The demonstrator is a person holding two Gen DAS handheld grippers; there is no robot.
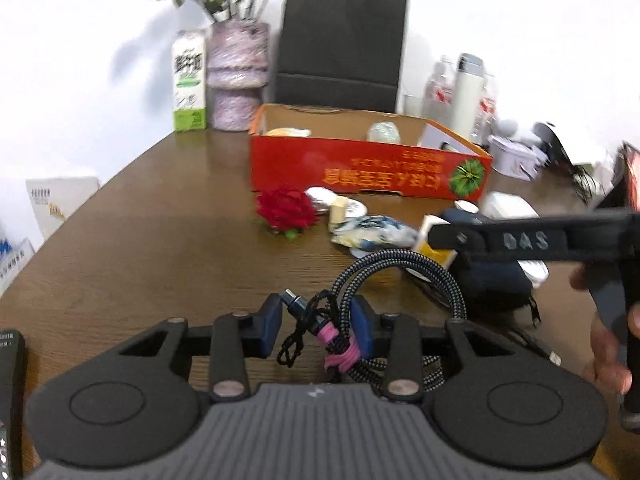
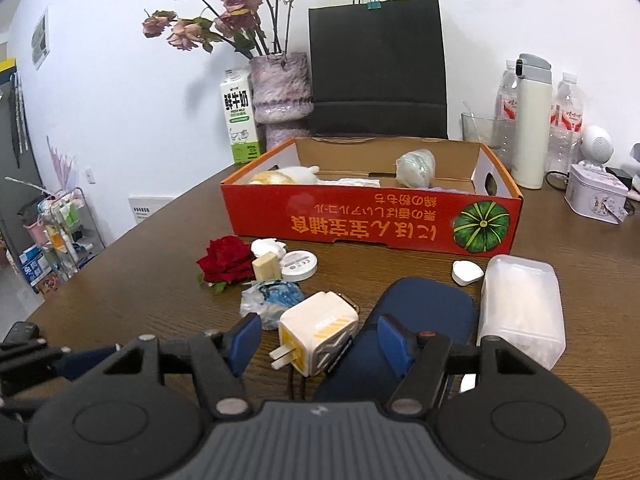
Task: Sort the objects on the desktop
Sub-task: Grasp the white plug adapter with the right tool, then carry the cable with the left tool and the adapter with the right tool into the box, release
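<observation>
While the left gripper (image 1: 316, 330) sits low over the wooden table (image 1: 152, 248), its blue pads are narrowed around a coiled braided USB cable (image 1: 404, 272) bound with a pink tie (image 1: 340, 350); the right pad touches the bundle, the left pad shows a small gap, so I cannot tell if the grip is firm. The cable's plug (image 1: 294, 304) pokes up between the fingers. Ahead of the fingertips: red rose head (image 1: 286, 210), crumpled blue-white wrapper (image 1: 374, 232), then the red cardboard box (image 1: 368, 168). Right of the fingers, the other gripper's arm crosses the view.

Right gripper (image 2: 318, 340) is spread wide, holding nothing. Between its fingers, nearer the left pad, lies a white-yellow wall charger (image 2: 318, 332), prongs pointing back at the camera. The right pad hovers over a navy pouch (image 2: 424, 308). Just right of that finger stands a translucent plastic container (image 2: 520, 304). Beyond the fingertips: wrapper (image 2: 270, 300), rose (image 2: 228, 260), wooden block (image 2: 266, 266), round white disc (image 2: 300, 266), small white case (image 2: 466, 272), and the box (image 2: 372, 224) with a few items already inside.
</observation>
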